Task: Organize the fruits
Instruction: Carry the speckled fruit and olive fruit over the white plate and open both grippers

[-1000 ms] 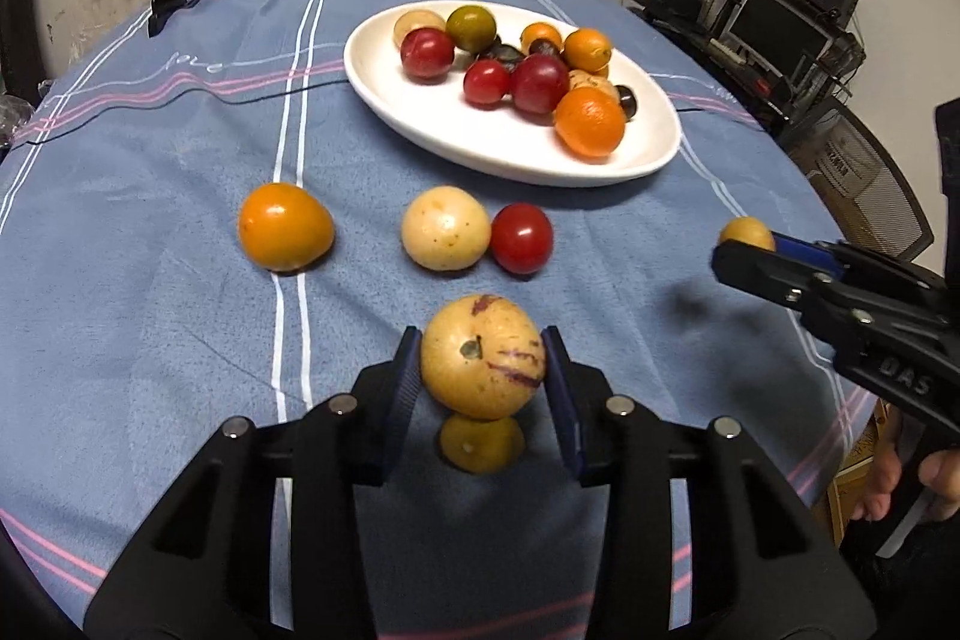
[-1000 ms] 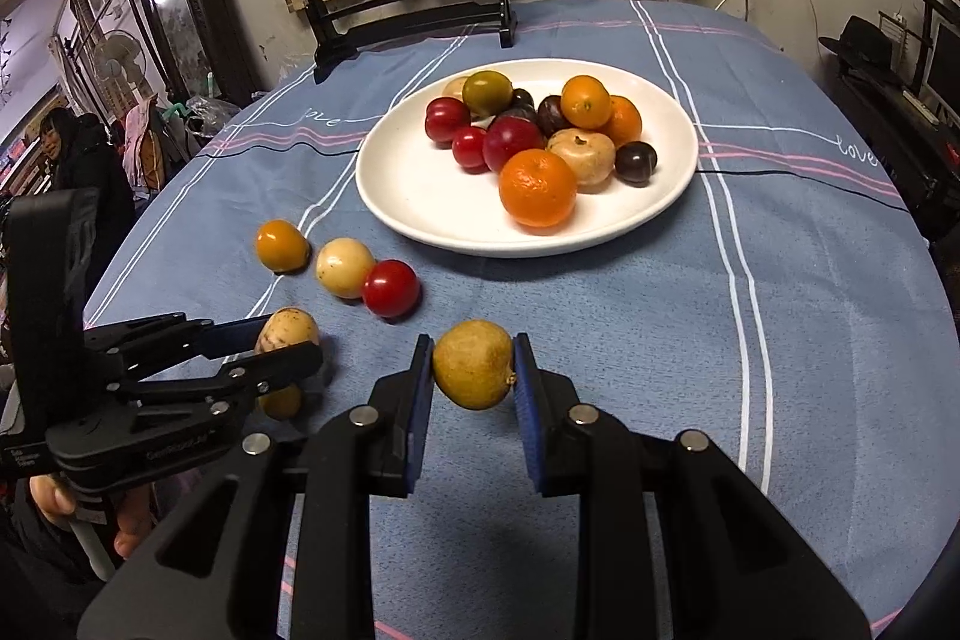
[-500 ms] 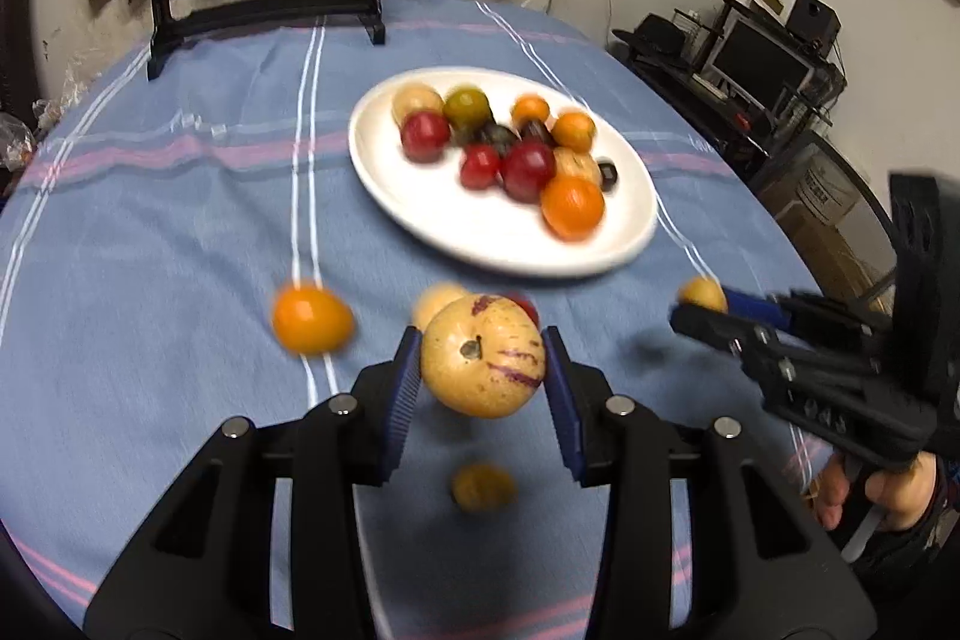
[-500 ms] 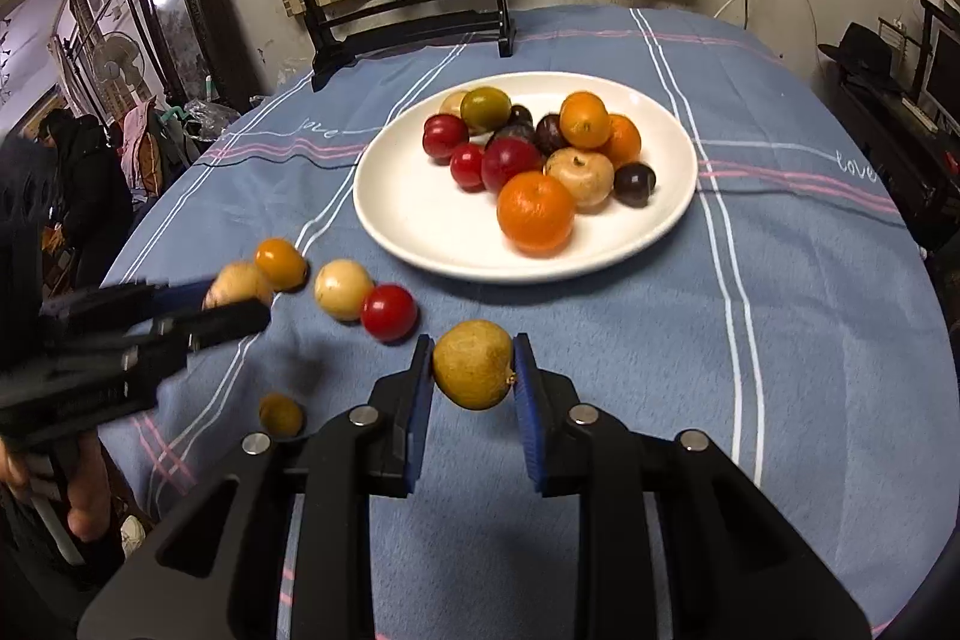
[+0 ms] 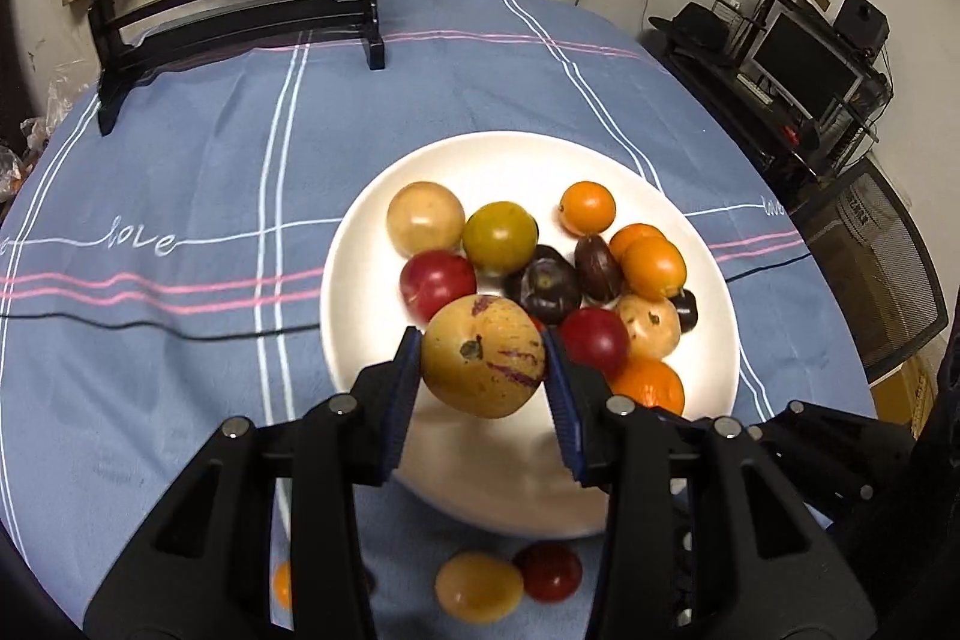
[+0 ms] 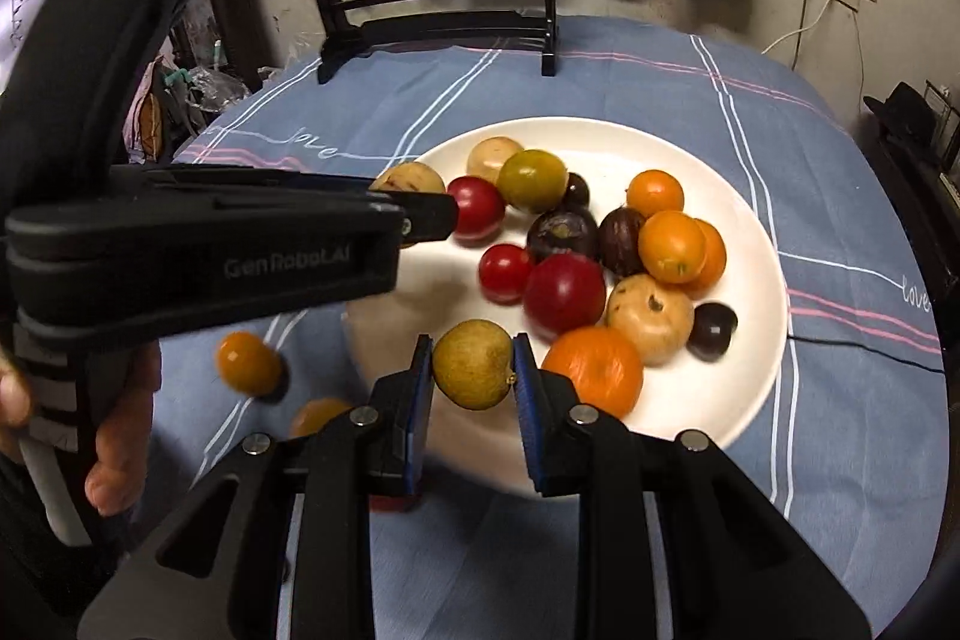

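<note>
Left wrist view showed the left gripper point(image 5: 483, 370) clamped on a large round yellow fruit with purple streaks point(image 5: 483, 365), carried above the white ceramic plate point(image 5: 360, 280) near its 7 o'clock rim. The right gripper point(image 6: 472, 367), fingers closed tight on a small russet-yellow round fruit point(image 6: 472, 363), hung over the plate's 6 o'clock edge. Both were mid-delivery; next, I judged, each needed lowering onto bare plate and releasing, while an orange fruit point(image 6: 249, 363) waited on the blue striped tablecloth point(image 6: 660, 58).

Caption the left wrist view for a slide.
Left tongs grip a purple-streaked yellow fruit above the white plate of mixed fruit.
</note>
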